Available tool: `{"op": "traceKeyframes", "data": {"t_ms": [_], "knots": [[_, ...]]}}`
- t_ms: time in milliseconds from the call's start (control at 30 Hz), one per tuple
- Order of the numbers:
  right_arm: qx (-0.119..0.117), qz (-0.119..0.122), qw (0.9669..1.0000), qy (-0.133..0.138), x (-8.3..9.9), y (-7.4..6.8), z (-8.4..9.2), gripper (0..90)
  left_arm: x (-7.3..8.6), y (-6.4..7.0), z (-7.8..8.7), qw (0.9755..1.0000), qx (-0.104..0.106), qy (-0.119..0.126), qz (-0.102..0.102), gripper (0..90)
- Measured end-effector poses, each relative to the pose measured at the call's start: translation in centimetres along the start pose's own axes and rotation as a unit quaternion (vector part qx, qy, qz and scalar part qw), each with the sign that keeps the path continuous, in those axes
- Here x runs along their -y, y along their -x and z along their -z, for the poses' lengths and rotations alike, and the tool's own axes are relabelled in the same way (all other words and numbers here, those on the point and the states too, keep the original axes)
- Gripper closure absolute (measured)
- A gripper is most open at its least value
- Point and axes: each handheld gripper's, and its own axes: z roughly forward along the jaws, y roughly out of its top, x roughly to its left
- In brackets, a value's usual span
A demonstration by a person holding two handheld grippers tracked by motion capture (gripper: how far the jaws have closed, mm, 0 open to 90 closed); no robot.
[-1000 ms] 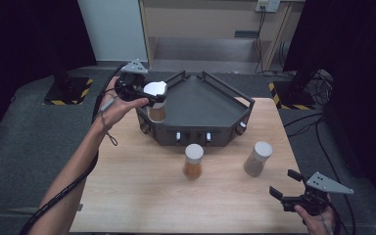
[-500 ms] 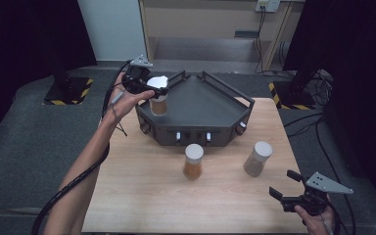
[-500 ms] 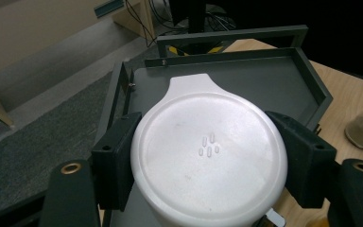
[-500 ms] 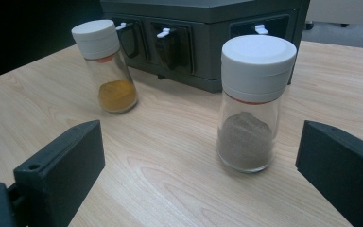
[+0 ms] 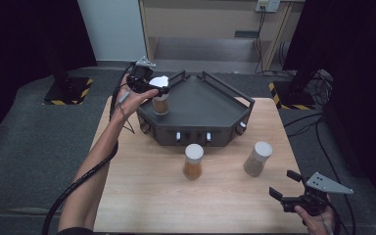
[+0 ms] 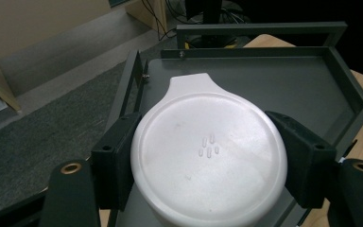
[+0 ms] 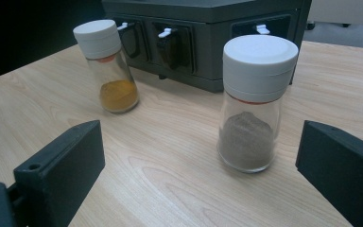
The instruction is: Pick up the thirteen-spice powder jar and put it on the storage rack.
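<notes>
My left gripper (image 5: 156, 87) is shut on the white lid (image 6: 208, 161) of a spice jar (image 5: 160, 104) with brown contents. It holds the jar upright at the left corner of the dark railed tray (image 5: 203, 105). The black pads (image 6: 118, 156) press on both sides of the lid, and the jar's base is hidden beneath it. My right gripper (image 5: 286, 195) hovers open near the table's front right corner, its jaws wide apart with nothing between them (image 7: 198, 175). It faces a jar of grey-brown powder (image 7: 255, 104) and a jar of orange powder (image 7: 108, 66).
The orange jar (image 5: 193, 161) and the grey-brown jar (image 5: 257, 158) stand on the wooden table (image 5: 142, 196) in front of the tray's box. The tray's floor (image 6: 274, 80) is bare behind the held jar. Cables trail off the table's left side.
My left gripper has carried the jar a little to the right and farther in over the tray's left corner. The right gripper has kept still.
</notes>
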Motion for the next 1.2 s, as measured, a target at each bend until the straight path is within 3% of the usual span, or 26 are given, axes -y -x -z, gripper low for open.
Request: {"op": "traceKeyframes", "data": {"t_ms": [400, 1200], "knots": [[-0.001, -0.001, 1.0000, 0.000, 0.0, 0.1, 0.0, 2.5, 0.9, 0.0, -1.2, 0.9999, -0.003, -0.007, 0.008, 29.6], [-0.001, -0.003, 1.0000, -0.004, 0.0, 0.0, -0.1, 2.6, 1.5, 0.3, -1.7, 0.9998, -0.008, 0.002, 0.018, 29.1]]}}
